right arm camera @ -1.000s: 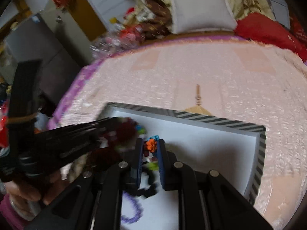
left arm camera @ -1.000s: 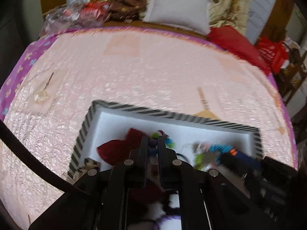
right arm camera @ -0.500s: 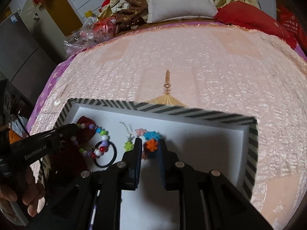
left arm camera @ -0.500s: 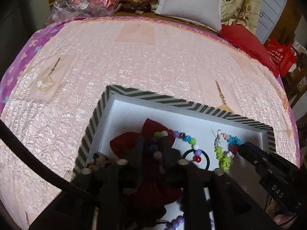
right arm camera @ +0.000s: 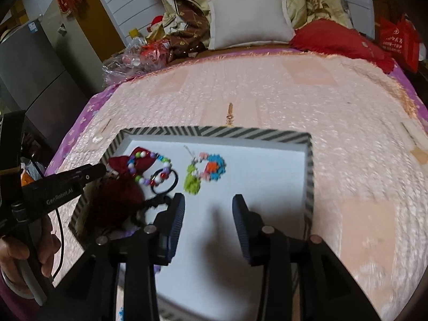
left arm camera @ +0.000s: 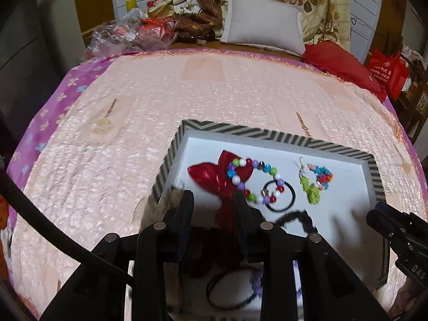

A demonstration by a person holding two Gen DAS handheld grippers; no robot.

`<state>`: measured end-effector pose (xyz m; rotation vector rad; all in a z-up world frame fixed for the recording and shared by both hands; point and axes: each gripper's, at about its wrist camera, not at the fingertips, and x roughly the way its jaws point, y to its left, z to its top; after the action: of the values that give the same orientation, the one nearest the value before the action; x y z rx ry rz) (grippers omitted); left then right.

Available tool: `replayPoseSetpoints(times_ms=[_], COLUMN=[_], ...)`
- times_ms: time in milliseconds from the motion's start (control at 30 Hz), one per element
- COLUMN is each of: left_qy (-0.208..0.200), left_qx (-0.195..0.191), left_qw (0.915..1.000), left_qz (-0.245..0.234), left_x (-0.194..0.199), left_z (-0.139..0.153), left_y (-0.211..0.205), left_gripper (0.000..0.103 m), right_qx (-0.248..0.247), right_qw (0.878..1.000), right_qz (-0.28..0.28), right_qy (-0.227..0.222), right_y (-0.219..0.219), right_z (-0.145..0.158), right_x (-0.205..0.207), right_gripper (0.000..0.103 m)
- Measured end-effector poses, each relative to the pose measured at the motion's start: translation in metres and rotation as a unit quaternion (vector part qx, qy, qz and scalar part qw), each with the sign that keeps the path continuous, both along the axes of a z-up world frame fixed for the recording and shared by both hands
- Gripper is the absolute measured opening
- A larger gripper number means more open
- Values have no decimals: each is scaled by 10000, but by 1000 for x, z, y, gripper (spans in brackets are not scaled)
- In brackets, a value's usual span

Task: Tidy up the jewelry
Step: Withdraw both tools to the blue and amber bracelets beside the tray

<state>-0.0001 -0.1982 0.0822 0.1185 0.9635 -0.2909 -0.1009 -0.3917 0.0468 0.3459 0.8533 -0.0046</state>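
A white tray with a striped rim [left arm camera: 267, 131] [right arm camera: 214, 131] lies on the bed. In it lie a multicoloured bead bracelet [left arm camera: 251, 179] [right arm camera: 149, 168], a red bow [left arm camera: 211, 176] [right arm camera: 125, 163], a black hair tie [left arm camera: 281, 196] [right arm camera: 164, 182] and a green, blue and orange flower bracelet [left arm camera: 315, 180] [right arm camera: 206, 171]. My left gripper [left arm camera: 214, 200] is open and empty over the tray's near left part. My right gripper [right arm camera: 208, 203] is open and empty over the tray's bare middle. A purple bead piece [left arm camera: 256, 283] and another black tie [left arm camera: 230, 289] lie under the left gripper.
The tray rests on a pink quilted bedspread [left arm camera: 160, 101]. A white pillow [left arm camera: 262, 29], a red cushion [left arm camera: 342, 64] and plastic bags [left arm camera: 128, 34] lie at the far end. A grey fridge [right arm camera: 29, 67] stands at the left.
Both grippers opened and pulled back from the tray. The left let go of the bead bracelet, the right of the flower bracelet; both pieces now lie in the tray.
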Motion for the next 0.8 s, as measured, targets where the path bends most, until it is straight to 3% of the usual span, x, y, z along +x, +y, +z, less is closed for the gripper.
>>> replayPoseSetpoints(times_ms=[233, 333, 800], left_qy=[-312, -428, -526], left_qx=[-19, -4, -125], left_qw=[9995, 9991, 9985], left_qz=[-23, -33, 125], left_x=[-52, -73, -136], left_z=[15, 18, 18], left_y=[20, 25, 38], left_gripper=[20, 20, 20], right_qx=[-418, -321, -342], right_qw=[9989, 9991, 9993], right_qz=[100, 66, 63], right_qy=[-208, -268, -146], right_y=[23, 28, 48], right_z=[15, 18, 4], right_x=[-47, -70, -120], right_gripper=[49, 54, 55])
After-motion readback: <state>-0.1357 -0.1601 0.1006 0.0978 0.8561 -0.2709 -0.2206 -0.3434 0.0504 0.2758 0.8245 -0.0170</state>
